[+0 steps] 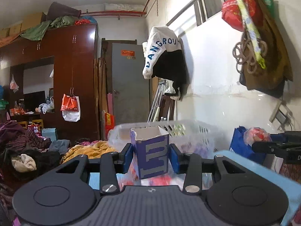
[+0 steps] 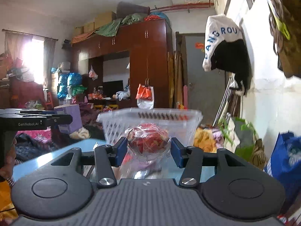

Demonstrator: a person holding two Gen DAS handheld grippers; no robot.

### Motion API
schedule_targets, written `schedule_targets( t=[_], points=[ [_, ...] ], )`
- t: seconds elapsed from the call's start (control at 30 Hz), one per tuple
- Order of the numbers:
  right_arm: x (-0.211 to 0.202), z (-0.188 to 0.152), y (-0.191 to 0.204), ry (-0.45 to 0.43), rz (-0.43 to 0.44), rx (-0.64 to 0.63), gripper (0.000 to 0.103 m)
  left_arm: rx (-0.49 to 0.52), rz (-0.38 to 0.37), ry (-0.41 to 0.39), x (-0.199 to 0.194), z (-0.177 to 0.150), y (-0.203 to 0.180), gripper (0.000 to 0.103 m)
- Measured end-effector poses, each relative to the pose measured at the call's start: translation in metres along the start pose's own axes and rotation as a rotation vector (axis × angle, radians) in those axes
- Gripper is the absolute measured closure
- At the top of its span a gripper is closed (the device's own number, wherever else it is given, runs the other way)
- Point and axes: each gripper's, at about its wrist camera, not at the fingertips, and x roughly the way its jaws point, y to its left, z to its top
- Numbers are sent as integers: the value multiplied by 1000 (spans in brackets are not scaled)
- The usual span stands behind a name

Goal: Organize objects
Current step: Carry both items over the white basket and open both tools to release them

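Glass-topped table (image 2: 56, 158) (seemingly blue-edged) bears 1 white basket (image 2: 150, 126); wardrobe (image 2: 148, 60) behind.

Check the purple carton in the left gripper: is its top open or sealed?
Open. The carton, held upright in the left gripper, has a torn, ragged rim, and its pale inner walls show. Contents cannot be seen.

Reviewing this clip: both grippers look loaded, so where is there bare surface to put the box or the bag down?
The left gripper holds the purple box; the right gripper holds the bagged red item. Bare light-blue tabletop shows left of the right gripper, short of the white basket. Between the fingers, blurred items crowd the table. The basket's interior cannot be judged.
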Motion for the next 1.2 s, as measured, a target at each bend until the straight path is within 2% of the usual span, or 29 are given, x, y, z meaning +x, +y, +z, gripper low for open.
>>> schedule_targets(
  t=[0.03,0.27,0.5,0.6,0.63,0.67,0.7,0.73,0.8,0.9,1.03,1.13,1.2],
  points=[
    [9,9,-2,-5,-25,-3,49,-4,2,7,9,8,2,58],
    [75,55,-14,-6,-38,27,49,-46,11,54,73,53,20,58],
    [133,49,-13,110,-62,5,49,-99,17,150,135,57,27,58],
    [131,43,-14,82,-52,7,49,-100,29,162,148,52,24,54],
    [129,42,-14,64,-44,4,45,-100,31,172,152,52,23,48],
    [129,42,-15,67,-35,8,36,-99,32,195,157,50,22,26],
    [128,42,-14,78,-32,16,10,-96,30,214,161,48,22,17],
    [123,42,-13,80,-45,19,0,-93,33,218,160,45,22,17],
    [109,40,-9,87,-46,8,0,-86,37,216,147,40,24,17],
    [78,21,-10,114,7,31,0,-130,-24,155,97,30,37,17],
    [50,-28,-11,298,57,101,0,-152,-80,178,41,-3,44,16],
    [40,-49,-13,361,100,117,0,-129,-55,166,7,-35,45,16],
    [40,-53,-14,379,131,121,0,-144,-41,191,0,-51,50,16]
  ],
)
